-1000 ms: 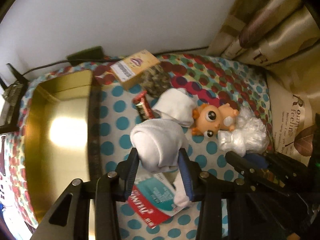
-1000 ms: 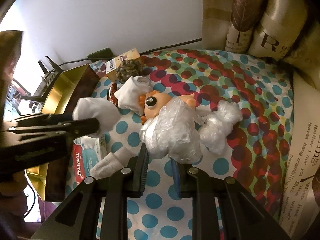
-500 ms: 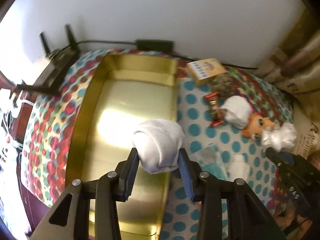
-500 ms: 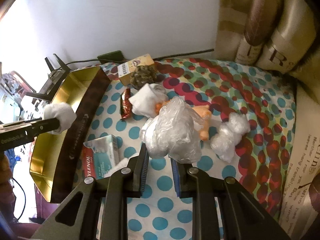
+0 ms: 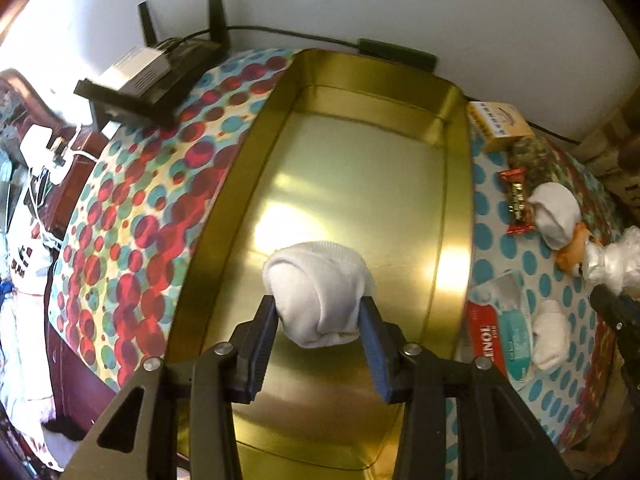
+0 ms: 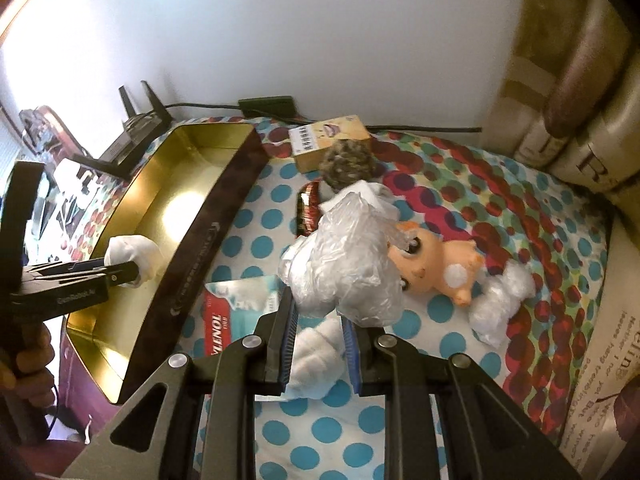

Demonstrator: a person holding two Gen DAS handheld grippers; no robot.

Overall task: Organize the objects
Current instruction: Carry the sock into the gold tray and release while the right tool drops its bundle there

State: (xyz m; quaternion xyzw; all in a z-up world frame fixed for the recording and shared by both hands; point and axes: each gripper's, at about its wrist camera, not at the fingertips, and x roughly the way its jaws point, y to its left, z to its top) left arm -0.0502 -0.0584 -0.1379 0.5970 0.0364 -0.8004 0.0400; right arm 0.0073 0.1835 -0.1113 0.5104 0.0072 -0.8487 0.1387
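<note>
My left gripper (image 5: 318, 330) is shut on a rolled white sock (image 5: 320, 292) and holds it over the inside of the gold tin tray (image 5: 456, 184); the sock (image 6: 134, 254) and tray (image 6: 208, 236) also show at the left of the right wrist view. My right gripper (image 6: 318, 346) is shut on a crumpled clear plastic bag (image 6: 344, 260), held above the dotted cloth. Under it lie an orange doll (image 6: 436, 256) and a second white sock (image 6: 316, 364).
On the cloth right of the tray lie a red Tylenol box (image 6: 236, 312), a red candy wrapper (image 6: 308, 208), a tan carton (image 6: 328, 140), a dark speckled ball (image 6: 346, 162) and another plastic wad (image 6: 500, 304). A router (image 5: 160, 76) stands behind the tray. Curtains (image 6: 572, 80) hang at right.
My left gripper carried the sock leftward from above the Tylenol box to over the tray. My right gripper lifted the plastic bag off the cloth and drew back a little.
</note>
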